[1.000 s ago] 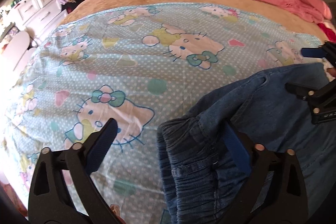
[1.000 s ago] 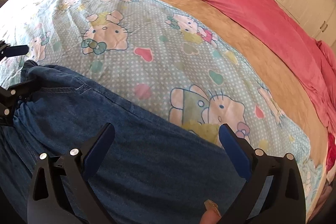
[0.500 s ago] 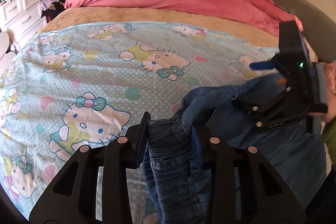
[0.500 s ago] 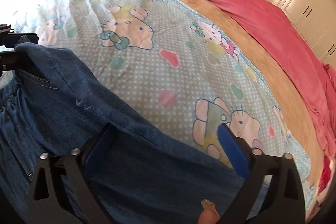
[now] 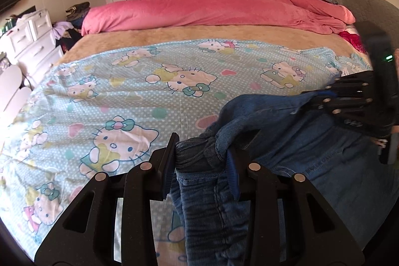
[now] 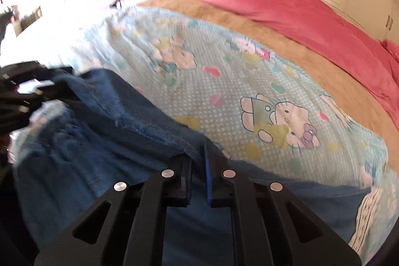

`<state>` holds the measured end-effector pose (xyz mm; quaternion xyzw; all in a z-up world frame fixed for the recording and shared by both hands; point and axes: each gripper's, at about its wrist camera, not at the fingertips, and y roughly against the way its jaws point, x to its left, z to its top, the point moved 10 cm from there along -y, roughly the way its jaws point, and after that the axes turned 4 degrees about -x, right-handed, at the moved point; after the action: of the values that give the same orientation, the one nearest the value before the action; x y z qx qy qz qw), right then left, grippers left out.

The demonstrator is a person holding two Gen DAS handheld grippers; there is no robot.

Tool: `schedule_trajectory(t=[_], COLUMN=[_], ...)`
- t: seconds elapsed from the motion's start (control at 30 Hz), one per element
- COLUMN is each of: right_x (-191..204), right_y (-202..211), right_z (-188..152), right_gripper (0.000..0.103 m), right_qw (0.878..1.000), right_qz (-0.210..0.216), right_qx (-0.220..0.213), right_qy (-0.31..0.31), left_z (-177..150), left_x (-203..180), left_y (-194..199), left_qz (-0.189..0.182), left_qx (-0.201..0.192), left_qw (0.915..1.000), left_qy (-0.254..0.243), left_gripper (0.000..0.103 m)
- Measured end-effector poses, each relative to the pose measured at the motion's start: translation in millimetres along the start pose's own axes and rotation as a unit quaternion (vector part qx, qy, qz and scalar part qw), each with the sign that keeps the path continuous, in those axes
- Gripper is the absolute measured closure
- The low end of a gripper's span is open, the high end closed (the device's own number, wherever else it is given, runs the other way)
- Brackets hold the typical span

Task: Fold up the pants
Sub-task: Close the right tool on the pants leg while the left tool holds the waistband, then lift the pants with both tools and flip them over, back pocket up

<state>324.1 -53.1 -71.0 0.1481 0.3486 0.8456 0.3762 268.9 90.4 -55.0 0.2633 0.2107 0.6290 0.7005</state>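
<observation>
Both claws (image 5: 200, 161) (image 6: 198, 166) clamp the pants (image 5: 311, 141)

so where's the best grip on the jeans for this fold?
Judging by the pose, the waistband edge. The left gripper already pinches the gathered elastic end, and the right gripper clamps the jeans further along the same edge. Come in from the near side of the bed sheet, fingers straddling the raised hem.

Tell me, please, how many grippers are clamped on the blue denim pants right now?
2. The left gripper pinches the bunched waistband of the blue denim pants; the right gripper grips a fold further along the same garment.
</observation>
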Motion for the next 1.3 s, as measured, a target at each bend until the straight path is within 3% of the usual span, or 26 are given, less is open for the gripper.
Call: schedule_trajectory(t=[0.2,0.53,0.93,1.3], right_x=[33.0,86.5,156.6,178.3], right_y=[62.0,115.8,124.5,110.0], right_z=[-9.9,-49.1,-95.6,-131.3], right_gripper=[0.097,0.098,0.098,0.098], right_qw=[0.998,0.996,0.997,0.997], right_qz=[0.029,0.05,0.078,0.078], right_qx=[-0.046,-0.056,-0.019,0.028], right_qy=[-0.02,-0.038,-0.003,-0.004], left_z=[-6.2,-31.6,-93.3,-130.1], left_x=[-1.6,-7.0,5.1,11.0], left_y=[36.2,73.6,94.5,103.9], left_qz=[-0.001,-0.009,-0.019,-0.044], left_qx=[-0.025,-0.024,0.02,0.052], left_qw=[0.9996,0.9996,0.9986,0.9943], left_qy=[0.011,0.014,0.046,0.082], left_gripper=[0.076,0.073,0.071,0.069])
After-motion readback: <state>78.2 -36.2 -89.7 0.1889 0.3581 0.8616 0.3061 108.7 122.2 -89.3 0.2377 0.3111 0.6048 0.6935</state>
